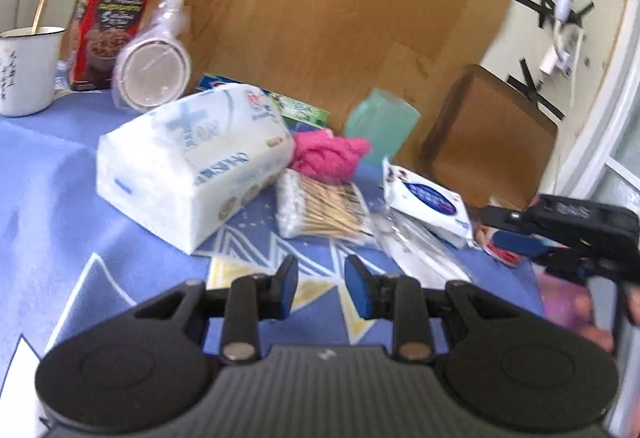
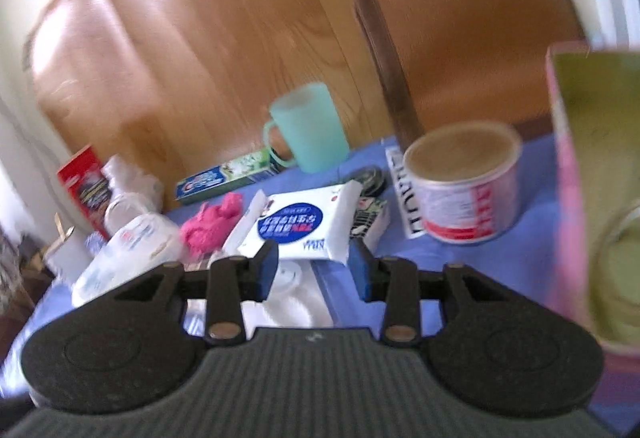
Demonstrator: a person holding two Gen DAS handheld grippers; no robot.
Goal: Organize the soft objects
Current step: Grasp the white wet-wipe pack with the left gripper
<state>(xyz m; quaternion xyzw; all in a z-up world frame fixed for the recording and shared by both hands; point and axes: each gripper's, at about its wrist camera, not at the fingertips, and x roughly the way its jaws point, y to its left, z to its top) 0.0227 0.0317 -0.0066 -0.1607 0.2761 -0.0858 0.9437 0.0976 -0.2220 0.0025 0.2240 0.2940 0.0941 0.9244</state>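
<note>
A white tissue pack (image 1: 192, 166) lies on the blue tablecloth (image 1: 48, 174), ahead and left of my left gripper (image 1: 321, 288), which is open and empty. A pink cloth (image 1: 328, 154) sits behind a bag of cotton swabs (image 1: 320, 208). A white wet-wipes pack with a blue label (image 1: 428, 202) lies to the right. My right gripper (image 2: 313, 266) is open and empty just in front of the wet-wipes pack (image 2: 300, 226). The pink cloth (image 2: 212, 222) and tissue pack (image 2: 128, 254) lie to its left. The right gripper also shows in the left wrist view (image 1: 516, 230).
A white enamel mug (image 1: 28, 70), red box (image 1: 112, 18), bagged paper bowls (image 1: 156, 66), toothpaste box (image 2: 228, 178), teal cup (image 2: 308, 126), tin can (image 2: 464, 186) and a pink-edged container (image 2: 596, 198) stand around. A brown chair (image 1: 488, 142) is behind the table.
</note>
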